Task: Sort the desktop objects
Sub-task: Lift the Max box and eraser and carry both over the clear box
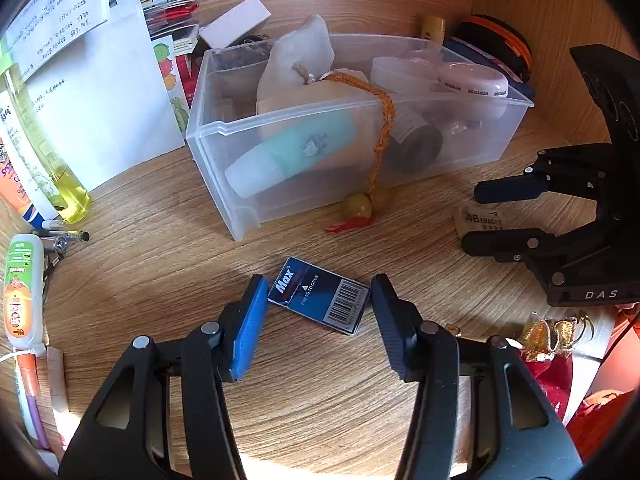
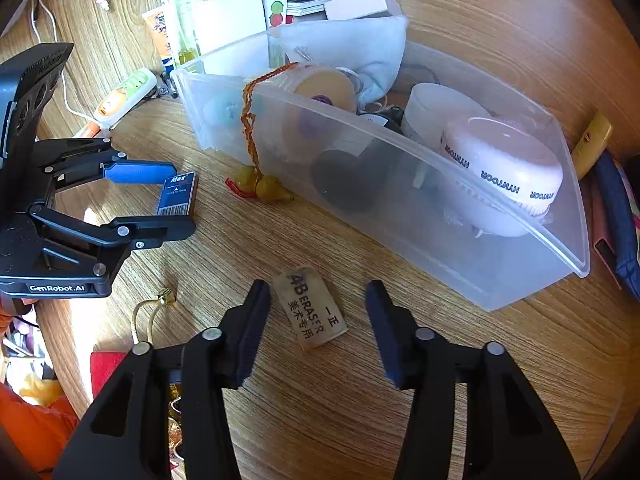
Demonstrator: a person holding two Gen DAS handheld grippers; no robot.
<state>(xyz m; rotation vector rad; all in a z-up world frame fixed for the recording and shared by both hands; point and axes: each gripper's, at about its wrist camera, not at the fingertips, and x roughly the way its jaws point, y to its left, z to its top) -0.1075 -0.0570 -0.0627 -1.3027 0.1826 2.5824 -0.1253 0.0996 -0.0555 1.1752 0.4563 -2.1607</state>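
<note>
A blue "Max" box (image 1: 320,296) lies flat on the wooden desk, and my left gripper (image 1: 318,284) straddles it lengthwise with both pads touching its ends. The right wrist view shows the same box (image 2: 178,196) clamped between the left gripper's (image 2: 182,200) fingers. A worn beige 4B eraser (image 2: 312,312) lies slanted between the fingers of my right gripper (image 2: 316,292), which is open with a gap on the right side. That eraser (image 1: 480,220) and the right gripper (image 1: 470,218) also appear at the right of the left wrist view. Behind both stands a clear plastic bin (image 1: 360,100) holding several items.
An orange cord hangs over the bin's front with a yellow gourd charm (image 1: 360,204) on the desk. At the left stand a yellow bottle (image 1: 60,168), a white tube (image 1: 22,280), pens and white papers (image 1: 100,100). A gold pouch (image 1: 552,332) lies near right. A wooden wall rises at the right.
</note>
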